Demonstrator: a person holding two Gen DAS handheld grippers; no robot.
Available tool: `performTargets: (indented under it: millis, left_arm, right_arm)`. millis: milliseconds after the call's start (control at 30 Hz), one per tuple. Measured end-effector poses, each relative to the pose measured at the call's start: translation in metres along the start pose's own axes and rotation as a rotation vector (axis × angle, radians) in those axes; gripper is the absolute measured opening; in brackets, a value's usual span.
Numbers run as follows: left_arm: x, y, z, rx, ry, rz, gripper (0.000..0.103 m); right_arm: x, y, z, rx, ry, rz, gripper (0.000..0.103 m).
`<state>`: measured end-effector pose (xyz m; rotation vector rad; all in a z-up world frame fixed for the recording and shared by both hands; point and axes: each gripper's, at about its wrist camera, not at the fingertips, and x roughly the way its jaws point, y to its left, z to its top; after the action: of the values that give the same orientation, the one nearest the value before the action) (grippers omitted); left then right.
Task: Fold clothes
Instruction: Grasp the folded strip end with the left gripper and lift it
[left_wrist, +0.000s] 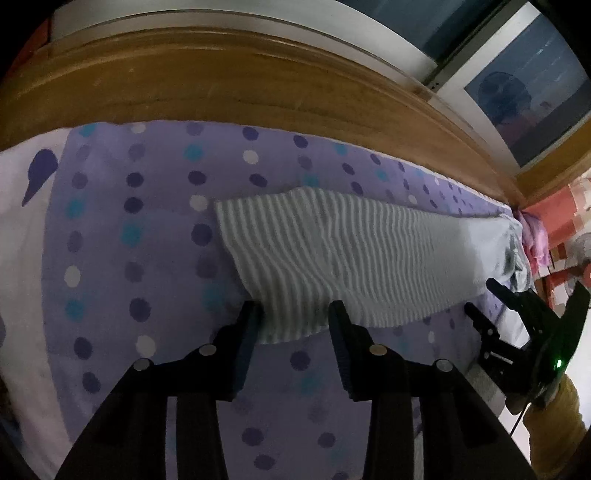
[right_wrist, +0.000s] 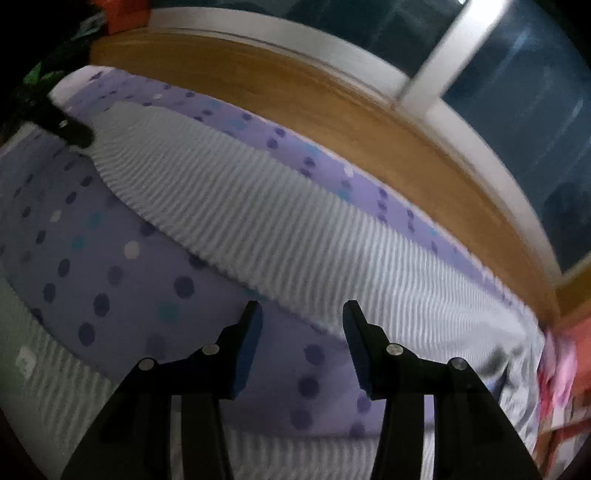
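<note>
Striped garment (left_wrist: 332, 258) is lying flat on the bed (left_wrist: 129, 258); left gripper (left_wrist: 293, 314) and right gripper (right_wrist: 302, 314) are angling downward, fingers spread, pinching nothing.

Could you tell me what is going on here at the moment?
A person is folding clothes on a bed with a handheld gripper in each hand. A striped garment lies stretched along the polka-dot sheet. The left gripper is open, straddling the garment's near corner. The right gripper is open at its near edge, holding nothing.
</note>
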<state>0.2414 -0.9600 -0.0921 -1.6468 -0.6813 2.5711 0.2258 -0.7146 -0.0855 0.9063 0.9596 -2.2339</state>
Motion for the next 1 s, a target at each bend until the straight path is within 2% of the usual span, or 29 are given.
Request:
performTargets:
  millis: [133,367,567,667,767,800,833,900,1000]
  left_arm:
    - [0.003,-0.006,0.004,-0.012,-0.007,0.026,0.039]
    - [-0.007,-0.005,-0.002,-0.093,-0.028,0.003,0.039]
    - [-0.014,-0.001,-0.004,-0.145,-0.052,0.020,0.039]
    - [-0.001,-0.002,0.004,-0.153,-0.025,-0.007,0.040]
    - [0.002,-0.011,0.011,-0.125,-0.055,-0.009,0.040]
    - [0.002,-0.013,0.011,-0.123,-0.062,-0.015,0.031]
    - [0.002,-0.014,0.012,-0.121,-0.069,-0.021,0.019]
    - [0.000,-0.018,0.012,-0.120,-0.082,-0.027,0.014]
    - [-0.021,-0.024,0.010,-0.105,-0.130,-0.018,0.011]
  right_arm:
    - [0.006,0.002,0.006,-0.044,-0.049,0.015,0.046]
    - [0.005,-0.009,0.002,0.014,-0.049,0.079,0.046]
    - [0.000,-0.011,-0.009,0.036,-0.074,0.113,0.047]
    - [0.006,-0.018,-0.004,0.075,-0.082,0.139,0.052]
    - [0.014,-0.027,-0.002,0.149,-0.084,0.188,0.051]
    - [0.016,-0.030,-0.001,0.171,-0.081,0.211,0.045]
    - [0.017,-0.032,0.001,0.193,-0.077,0.236,0.024]
    - [0.017,-0.033,0.004,0.212,-0.077,0.251,0.007]
    - [-0.001,-0.032,0.006,0.212,-0.116,0.222,0.003]
